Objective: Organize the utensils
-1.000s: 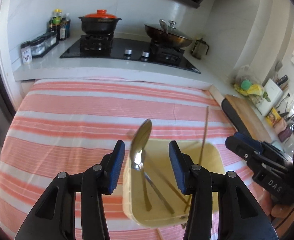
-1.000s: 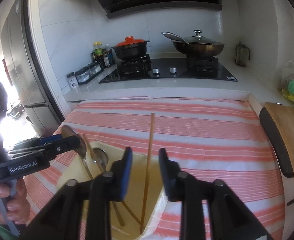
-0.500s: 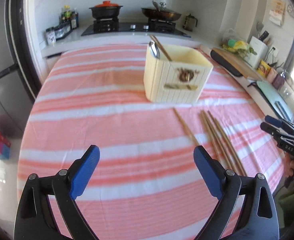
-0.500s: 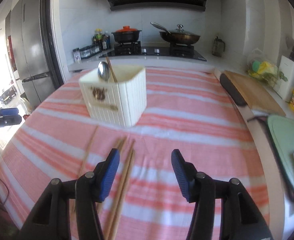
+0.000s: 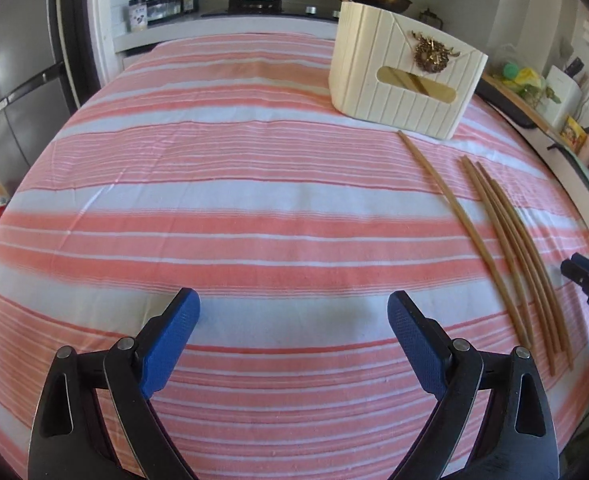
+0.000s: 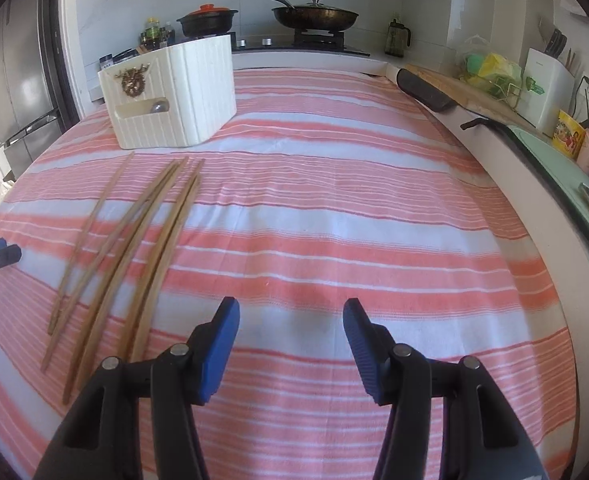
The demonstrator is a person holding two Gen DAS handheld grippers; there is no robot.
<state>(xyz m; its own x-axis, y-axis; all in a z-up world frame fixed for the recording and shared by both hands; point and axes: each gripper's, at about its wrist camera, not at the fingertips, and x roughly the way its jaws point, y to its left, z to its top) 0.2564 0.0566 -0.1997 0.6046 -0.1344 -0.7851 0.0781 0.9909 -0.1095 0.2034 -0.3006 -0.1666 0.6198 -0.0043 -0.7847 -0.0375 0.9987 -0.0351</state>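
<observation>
Chopsticks point(image 6: 134, 236) lie loose beside the holder point(image 6: 182, 92); both hand-held grippers point(image 5: 294, 344) point(image 6: 290, 344) gape empty.

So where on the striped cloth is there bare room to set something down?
Two free patches: the wide stretch left of the loose chopsticks, running to the cloth's left edge, and the stretch right of them out to the white counter edge. It is crowded only around the chopsticks and the cream utensil box behind them.
</observation>
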